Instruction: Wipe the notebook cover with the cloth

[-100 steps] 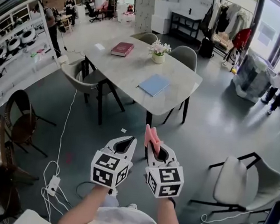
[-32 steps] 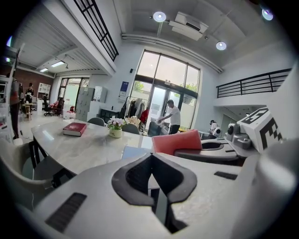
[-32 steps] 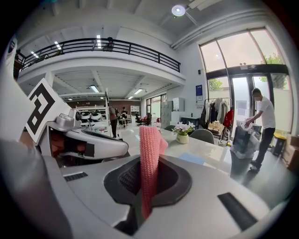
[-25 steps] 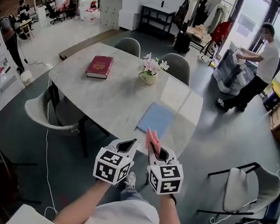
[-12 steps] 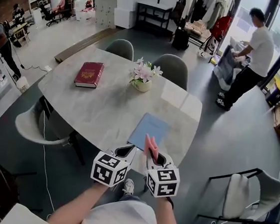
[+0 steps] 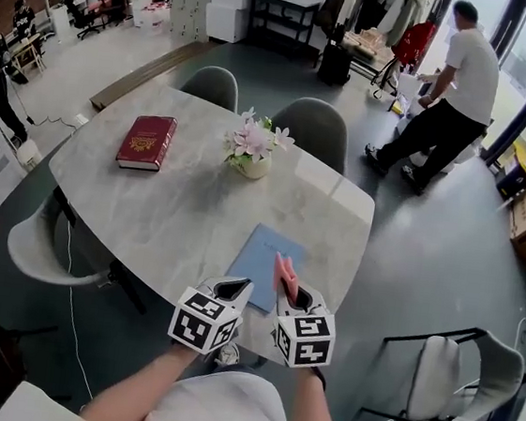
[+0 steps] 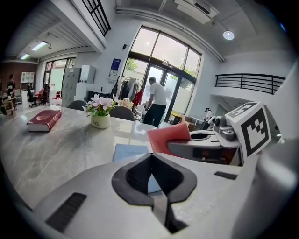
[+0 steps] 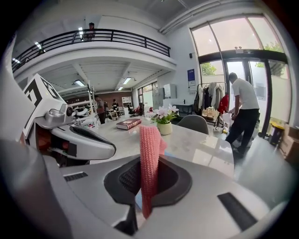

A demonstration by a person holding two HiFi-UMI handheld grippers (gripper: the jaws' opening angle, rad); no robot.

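A light blue notebook (image 6: 259, 257) lies flat near the front edge of the grey marble table (image 6: 179, 200); in the left gripper view the notebook (image 7: 128, 151) shows just past the jaws. My right gripper (image 6: 288, 293) is shut on a pink knitted cloth (image 6: 284, 273), which stands up from its jaws over the notebook's near end; the cloth (image 8: 150, 158) fills the middle of the right gripper view. My left gripper (image 6: 232, 292) is shut with nothing in it, beside the right one at the table's front edge.
A dark red book (image 6: 145, 141) lies at the table's far left and a flower pot (image 6: 253, 153) stands mid-table. Grey chairs (image 6: 314, 126) sit along the far side, another chair (image 6: 443, 372) to my right. A person (image 6: 456, 85) stands near the glass doors.
I have come closer to the table; both grippers now reach its front edge, with the cloth over the notebook's near end. The person in the background has moved left.
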